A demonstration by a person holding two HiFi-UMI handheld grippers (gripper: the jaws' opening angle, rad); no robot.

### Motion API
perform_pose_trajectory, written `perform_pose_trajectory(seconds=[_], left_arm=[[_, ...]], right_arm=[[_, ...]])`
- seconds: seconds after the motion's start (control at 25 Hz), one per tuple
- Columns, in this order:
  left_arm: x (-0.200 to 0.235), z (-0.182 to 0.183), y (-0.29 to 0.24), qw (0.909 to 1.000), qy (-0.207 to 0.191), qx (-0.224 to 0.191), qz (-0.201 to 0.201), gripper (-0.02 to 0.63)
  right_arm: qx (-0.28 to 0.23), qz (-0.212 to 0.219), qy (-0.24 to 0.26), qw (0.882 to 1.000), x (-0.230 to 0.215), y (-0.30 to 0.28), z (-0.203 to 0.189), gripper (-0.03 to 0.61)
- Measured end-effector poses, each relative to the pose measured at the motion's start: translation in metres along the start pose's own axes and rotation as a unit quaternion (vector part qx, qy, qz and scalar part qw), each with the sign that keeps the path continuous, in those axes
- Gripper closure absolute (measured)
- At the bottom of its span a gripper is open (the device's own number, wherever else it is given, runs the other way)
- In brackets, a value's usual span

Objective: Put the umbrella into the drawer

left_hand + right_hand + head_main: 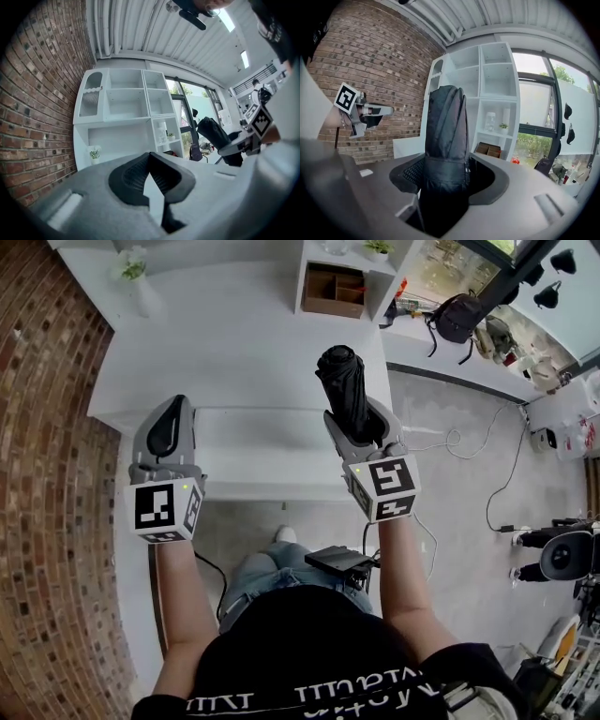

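A folded black umbrella (345,385) stands out from my right gripper (356,420), which is shut on its lower part. In the right gripper view the umbrella (445,136) fills the gap between the jaws of the right gripper (446,165) and rises upright. My left gripper (170,430) hovers at the left, shut with nothing in it; in its own view the left gripper (150,161) has its pads meeting at the tips. Both hang over the front of a white cabinet (234,343). A lower white ledge (267,460) lies between them; I cannot tell whether it is a drawer.
A brick wall (47,474) runs along the left. A white shelf unit at the back holds a brown box (334,289), and a small plant vase (131,273) stands at the back left. A backpack (457,315) and cables (469,442) lie to the right.
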State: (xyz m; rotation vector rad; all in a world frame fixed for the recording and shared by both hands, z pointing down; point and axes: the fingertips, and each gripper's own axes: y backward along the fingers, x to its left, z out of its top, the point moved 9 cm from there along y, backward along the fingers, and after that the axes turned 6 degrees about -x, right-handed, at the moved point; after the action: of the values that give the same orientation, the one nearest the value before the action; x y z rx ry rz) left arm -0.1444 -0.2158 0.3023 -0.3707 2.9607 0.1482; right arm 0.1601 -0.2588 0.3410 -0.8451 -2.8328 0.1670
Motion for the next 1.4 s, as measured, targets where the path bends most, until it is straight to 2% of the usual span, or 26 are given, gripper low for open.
perform_pose_trajectory(seconds=[0.16,0.28,0.56,0.88,1.2,1.4], left_arm=[[0.004,-0.01,-0.007,0.9999,0.002,0.012,0.006,0.612],[0.009,-0.016,-0.009,0.9998,0.007,0.017,0.01,0.612],[0.023,-0.032,-0.016,0.9993,0.014,0.033,0.003,0.612],[0.04,-0.045,-0.029,0.9985,0.016,0.05,-0.017,0.612],[0.045,-0.056,-0.046,0.9977,0.018,0.052,-0.041,0.612],[0.042,-0.062,-0.051,0.9966,0.02,0.056,-0.057,0.612]], right_arm=[[0.041,0.035,0.01,0.998,0.002,-0.021,-0.023,0.319],[0.071,0.064,0.04,0.995,0.008,-0.036,-0.038,0.319],[0.134,0.133,0.102,0.977,0.028,-0.067,-0.064,0.319],[0.207,0.229,0.16,0.938,0.049,-0.104,-0.091,0.318],[0.267,0.291,0.206,0.895,0.084,-0.122,-0.133,0.318],[0.303,0.315,0.213,0.874,0.101,-0.135,-0.165,0.318]])
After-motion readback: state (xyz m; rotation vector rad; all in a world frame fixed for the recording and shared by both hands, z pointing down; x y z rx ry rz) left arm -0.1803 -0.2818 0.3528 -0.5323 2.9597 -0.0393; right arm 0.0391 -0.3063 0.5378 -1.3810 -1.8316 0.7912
